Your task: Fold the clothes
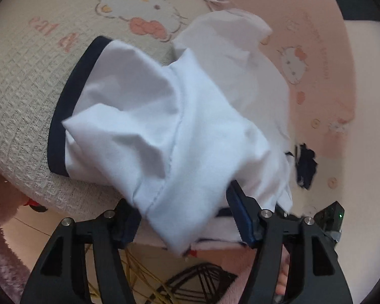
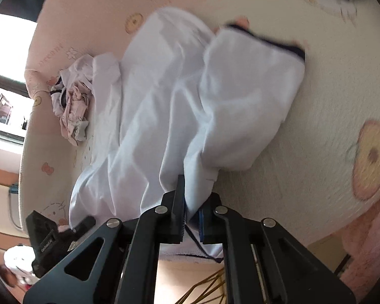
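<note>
A white garment (image 1: pixel 179 116) with a navy-trimmed cuff (image 1: pixel 68 106) lies crumpled on a cartoon-cat print bedspread (image 1: pixel 33 81). My left gripper (image 1: pixel 183 217) is open at the bed's near edge. Its jaws stand wide apart, and a loose fold of the white cloth drapes between and over them. In the right wrist view the same garment (image 2: pixel 159 116) stretches away from me, its navy cuff (image 2: pixel 271 40) at the far right. My right gripper (image 2: pixel 190 212) is shut on the garment's near edge, with cloth pinched between the fingers.
A small heap of pale pink and white clothes (image 2: pixel 73 106) lies at the bed's left side. A dark navy scrap of fabric (image 1: pixel 305 167) shows beside the garment. Below the bed edge are a tiled floor, yellow wire hangers (image 1: pixel 136 271) and a fluffy pink item (image 1: pixel 2 228).
</note>
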Available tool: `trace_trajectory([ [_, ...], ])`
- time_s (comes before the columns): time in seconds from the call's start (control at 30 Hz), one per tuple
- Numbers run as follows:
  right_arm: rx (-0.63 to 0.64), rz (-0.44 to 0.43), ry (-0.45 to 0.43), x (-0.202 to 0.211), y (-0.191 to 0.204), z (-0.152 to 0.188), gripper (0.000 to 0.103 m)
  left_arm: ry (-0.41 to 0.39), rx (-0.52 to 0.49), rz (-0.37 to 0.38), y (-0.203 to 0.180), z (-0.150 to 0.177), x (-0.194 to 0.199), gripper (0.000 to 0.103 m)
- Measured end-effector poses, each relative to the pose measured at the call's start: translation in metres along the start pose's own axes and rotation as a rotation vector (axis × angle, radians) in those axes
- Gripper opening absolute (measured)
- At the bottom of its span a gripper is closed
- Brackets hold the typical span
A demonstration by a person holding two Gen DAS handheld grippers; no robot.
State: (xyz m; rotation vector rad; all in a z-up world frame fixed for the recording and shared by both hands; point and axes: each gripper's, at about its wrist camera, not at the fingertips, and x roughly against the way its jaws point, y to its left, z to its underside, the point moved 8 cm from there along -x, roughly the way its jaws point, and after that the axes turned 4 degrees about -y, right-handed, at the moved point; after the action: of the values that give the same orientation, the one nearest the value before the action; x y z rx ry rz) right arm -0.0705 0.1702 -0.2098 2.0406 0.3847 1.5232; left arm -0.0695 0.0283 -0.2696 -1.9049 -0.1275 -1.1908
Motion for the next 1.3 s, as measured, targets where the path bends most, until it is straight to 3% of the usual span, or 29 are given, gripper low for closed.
trace_trajectory([
  [0.03, -0.007, 0.007, 0.031, -0.012, 0.002, 0.001, 0.007, -0.001, -0.022, -0.005, -0.004, -0.001, -0.002, 0.061],
  [0.07, -0.006, 0.016, 0.042, -0.016, 0.001, 0.003, 0.006, 0.011, -0.060, 0.005, -0.010, 0.000, -0.004, 0.034],
  [0.1, -0.006, 0.025, 0.052, -0.020, 0.000, 0.004, 0.005, 0.025, -0.099, 0.016, -0.017, 0.000, -0.007, 0.021],
  [0.17, 0.004, 0.036, 0.052, -0.021, 0.001, 0.005, 0.006, 0.014, -0.167, -0.027, -0.024, 0.001, -0.009, 0.011],
  [0.27, 0.040, 0.033, 0.003, -0.007, 0.010, 0.002, 0.006, -0.025, -0.207, 0.003, -0.042, -0.001, 0.006, 0.009],
  [0.5, 0.109, -0.106, -0.205, 0.071, 0.068, -0.032, 0.007, -0.167, -0.378, 0.199, -0.133, -0.028, 0.094, 0.009],
  [0.67, 0.172, -0.245, -0.362, 0.156, 0.120, -0.049, 0.006, -0.218, -0.406, 0.373, -0.178, -0.017, 0.160, 0.008],
  [0.73, 0.186, -0.276, -0.386, 0.173, 0.132, -0.047, 0.006, -0.219, -0.403, 0.393, -0.175, -0.015, 0.168, 0.008],
  [0.8, 0.190, -0.286, -0.391, 0.180, 0.137, -0.044, 0.006, -0.199, -0.389, 0.371, -0.168, -0.018, 0.160, 0.008],
  [0.87, 0.170, -0.262, -0.363, 0.168, 0.127, -0.045, 0.006, -0.174, -0.357, 0.284, -0.149, -0.029, 0.137, 0.009],
  [0.93, 0.117, -0.221, -0.314, 0.145, 0.108, -0.050, 0.006, -0.123, -0.341, 0.222, -0.136, -0.041, 0.107, 0.008],
  [1.0, 0.050, -0.214, -0.261, 0.123, 0.094, -0.069, 0.006, -0.079, -0.353, 0.178, -0.145, -0.066, 0.082, 0.007],
  [1.1, 0.048, -0.208, -0.286, 0.127, 0.108, -0.126, 0.006, -0.122, -0.449, 0.217, -0.220, -0.124, 0.091, 0.007],
  [1.2, 0.168, -0.230, -0.468, 0.200, 0.175, -0.195, 0.006, -0.299, -0.604, 0.333, -0.329, -0.177, 0.170, 0.007],
  [1.3, 0.264, -0.280, -0.647, 0.279, 0.236, -0.238, 0.006, -0.472, -0.656, 0.371, -0.387, -0.204, 0.249, 0.007],
])
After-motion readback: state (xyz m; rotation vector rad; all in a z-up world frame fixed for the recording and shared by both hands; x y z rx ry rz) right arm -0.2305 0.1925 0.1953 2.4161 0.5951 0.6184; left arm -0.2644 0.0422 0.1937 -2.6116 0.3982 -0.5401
